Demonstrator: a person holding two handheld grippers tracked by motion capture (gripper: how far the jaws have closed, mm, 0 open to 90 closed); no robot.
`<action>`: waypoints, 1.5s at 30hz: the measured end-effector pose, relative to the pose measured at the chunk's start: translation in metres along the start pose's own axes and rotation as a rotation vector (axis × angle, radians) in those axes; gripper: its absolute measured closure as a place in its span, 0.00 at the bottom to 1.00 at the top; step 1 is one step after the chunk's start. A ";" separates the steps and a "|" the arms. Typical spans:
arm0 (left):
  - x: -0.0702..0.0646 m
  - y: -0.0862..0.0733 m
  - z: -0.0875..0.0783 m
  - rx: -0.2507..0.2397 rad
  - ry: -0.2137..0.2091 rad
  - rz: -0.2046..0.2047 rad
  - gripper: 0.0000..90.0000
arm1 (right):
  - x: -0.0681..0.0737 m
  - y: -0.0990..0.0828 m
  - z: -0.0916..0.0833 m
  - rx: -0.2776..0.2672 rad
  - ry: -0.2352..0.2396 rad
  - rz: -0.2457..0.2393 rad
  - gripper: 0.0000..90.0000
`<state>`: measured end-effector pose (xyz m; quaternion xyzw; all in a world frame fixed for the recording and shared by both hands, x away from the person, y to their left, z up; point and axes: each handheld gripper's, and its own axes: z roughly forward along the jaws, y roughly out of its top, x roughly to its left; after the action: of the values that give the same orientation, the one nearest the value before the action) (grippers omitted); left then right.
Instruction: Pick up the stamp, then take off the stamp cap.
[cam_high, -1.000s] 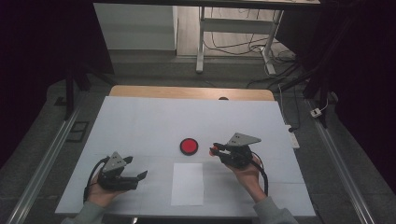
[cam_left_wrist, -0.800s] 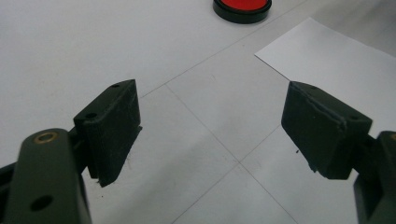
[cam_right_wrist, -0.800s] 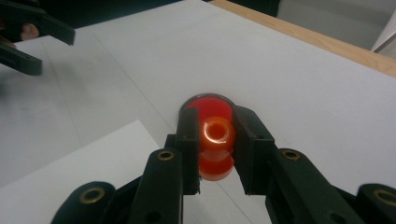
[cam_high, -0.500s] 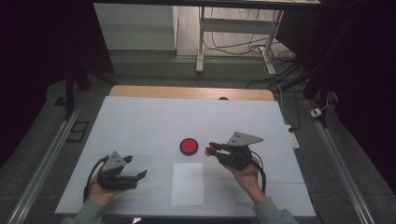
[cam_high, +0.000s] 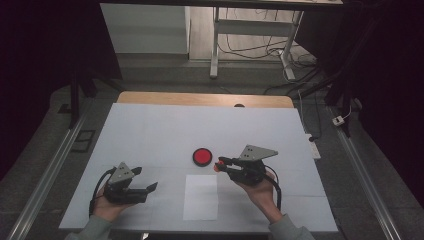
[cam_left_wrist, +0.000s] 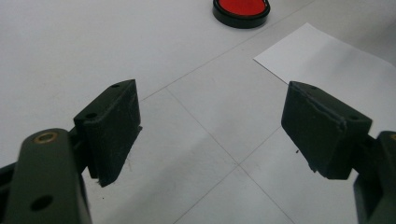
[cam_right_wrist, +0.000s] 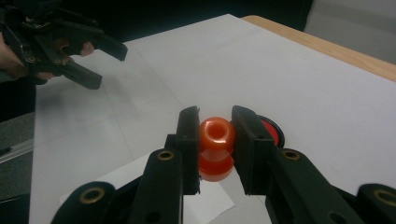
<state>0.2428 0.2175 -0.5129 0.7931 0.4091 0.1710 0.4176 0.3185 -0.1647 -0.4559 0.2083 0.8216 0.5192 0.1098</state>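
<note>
Beside held bead (cam_right_wrist: 215, 147), red disc (cam_right_wrist: 273, 129).

Your high view sits above your near edge, looking forward and down over the whole white table (cam_high: 150, 130), floor and desk legs beyond. Your left gripper view rides low and close, facing right and far past its jaws to the red disc (cam_left_wrist: 241, 9) and paper sheet (cam_left_wrist: 336, 60), both shared with the high view. Your right gripper view looks left along the table, very close, catching the left gripper (cam_right_wrist: 100, 63) at its far end.
</note>
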 end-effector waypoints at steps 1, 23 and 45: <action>0.000 0.000 0.000 -0.001 -0.001 -0.002 0.22 | 0.002 0.000 0.001 -0.004 0.004 -0.002 0.80; -0.001 0.001 0.002 0.002 0.000 0.008 0.22 | 0.021 -0.003 0.013 0.023 0.072 -0.023 0.80; -0.009 0.009 0.003 -0.010 -0.009 0.033 0.23 | 0.019 -0.007 0.014 0.025 0.070 -0.007 0.80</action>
<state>0.2433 0.2057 -0.5068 0.7986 0.3931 0.1764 0.4202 0.3055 -0.1473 -0.4670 0.1882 0.8320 0.5156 0.0804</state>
